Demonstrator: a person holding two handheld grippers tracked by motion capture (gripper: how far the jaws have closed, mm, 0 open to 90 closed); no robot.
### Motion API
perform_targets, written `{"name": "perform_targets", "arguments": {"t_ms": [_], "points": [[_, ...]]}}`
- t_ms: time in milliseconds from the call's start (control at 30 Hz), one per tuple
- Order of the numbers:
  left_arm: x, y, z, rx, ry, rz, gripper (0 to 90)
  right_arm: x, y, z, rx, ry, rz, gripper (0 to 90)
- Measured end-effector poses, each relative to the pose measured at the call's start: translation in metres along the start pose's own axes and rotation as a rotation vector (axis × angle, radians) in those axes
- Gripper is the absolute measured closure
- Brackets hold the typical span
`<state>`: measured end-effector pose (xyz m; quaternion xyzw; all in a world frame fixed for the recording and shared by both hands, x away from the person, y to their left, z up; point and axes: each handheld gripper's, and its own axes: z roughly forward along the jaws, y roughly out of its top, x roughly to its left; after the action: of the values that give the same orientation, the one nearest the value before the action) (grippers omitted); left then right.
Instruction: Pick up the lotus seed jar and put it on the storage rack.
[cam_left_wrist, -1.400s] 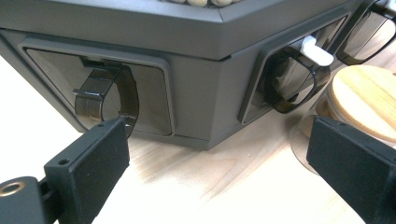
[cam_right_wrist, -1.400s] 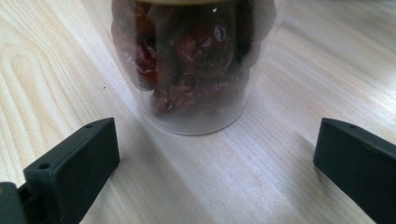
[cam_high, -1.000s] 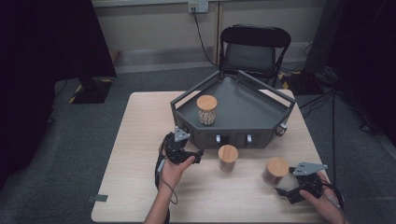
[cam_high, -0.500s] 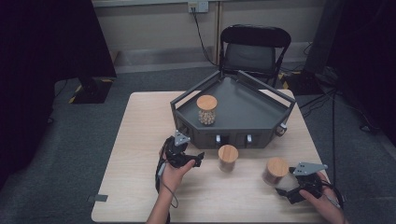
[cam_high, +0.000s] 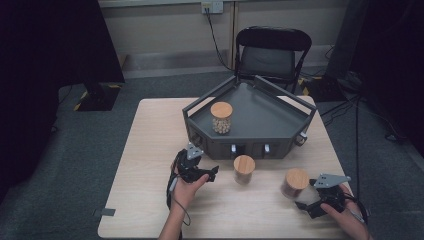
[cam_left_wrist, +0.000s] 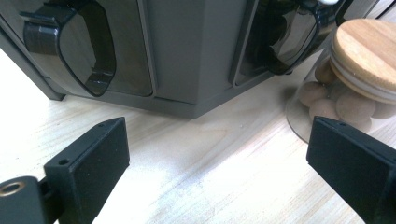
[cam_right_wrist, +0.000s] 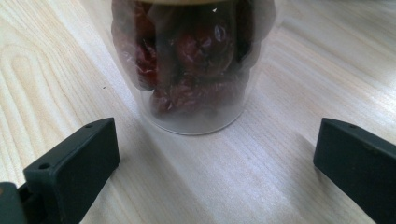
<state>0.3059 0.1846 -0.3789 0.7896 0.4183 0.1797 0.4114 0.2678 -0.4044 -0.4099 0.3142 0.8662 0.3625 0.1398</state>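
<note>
We see bare table (cam_high: 150, 145) left of the grey tray (cam_high: 260, 107); ahead of the right gripper (cam_right_wrist: 217, 158) stands a jar of red fruit (cam_right_wrist: 194, 70) (just beyond its open jaws)

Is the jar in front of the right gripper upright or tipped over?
Upright: the jar stands on its base on the table, wooden lid on top, dark red pieces inside.

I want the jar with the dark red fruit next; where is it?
The jar of dark red fruit stands on the table's near right part in the high view, just ahead of the open right gripper, right of the middle jar.
</note>
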Motion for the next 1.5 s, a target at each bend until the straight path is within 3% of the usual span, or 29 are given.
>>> {"name": "perform_targets", "arguments": {"t_ms": [567, 967, 1500], "points": [[0.001, -0.014, 0.002, 0.012, 0.000, -0.018, 5.7, 0.000, 0.000, 0.000, 0.000, 0.000, 0.000, 0.0], [-0.004, -0.023, 0.002, 0.024, 0.008, 0.007, 5.6, 0.000, 0.000, 0.000, 0.000, 0.000, 0.000, 0.0], [-0.002, -0.038, 0.002, 0.034, 0.012, -0.020, 5.6, 0.000, 0.000, 0.000, 0.000, 0.000, 0.000, 0.0]]}}
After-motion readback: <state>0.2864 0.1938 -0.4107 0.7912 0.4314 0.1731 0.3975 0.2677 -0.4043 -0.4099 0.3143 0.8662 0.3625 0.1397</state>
